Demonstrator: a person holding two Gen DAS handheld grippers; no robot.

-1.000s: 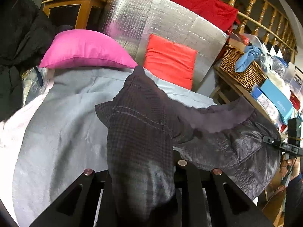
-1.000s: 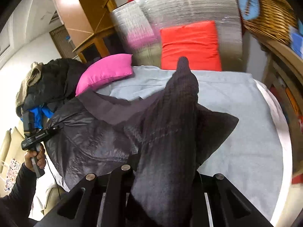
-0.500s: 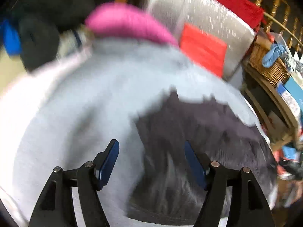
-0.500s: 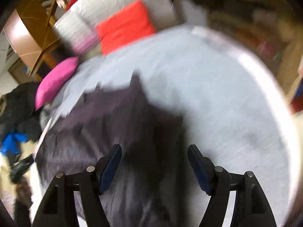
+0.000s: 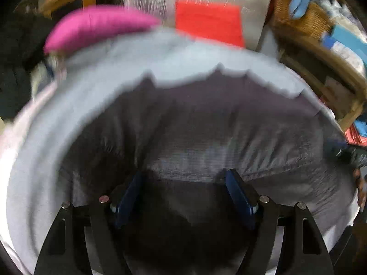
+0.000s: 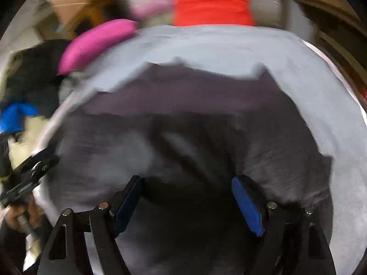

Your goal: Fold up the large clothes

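Grey bedsheet [image 5: 96,87] under dark jacket [image 5: 206,123], pink pillow [image 5: 96,27], red cushion [image 6: 211,2] behind, both jaws spread, just opened.

We saw a dark grey-purple garment [image 5: 206,123] on a pale grey sheet [image 5: 75,105]. Behind lay a pink pillow [image 5: 96,27] and a red cushion [image 5: 208,20]; our gripper pads [image 6: 246,204] were blue.

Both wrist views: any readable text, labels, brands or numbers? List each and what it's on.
None can be read; both views are motion-blurred.
Blue and white boxes on the shelf at right, left wrist view: print, if any, is smeared beyond reading.
Other handheld device at the left edge, right wrist view: pale marks on its black body, too blurred to read.
Dark jacket, grey sheet, pink pillow, red cushion: no text visible.
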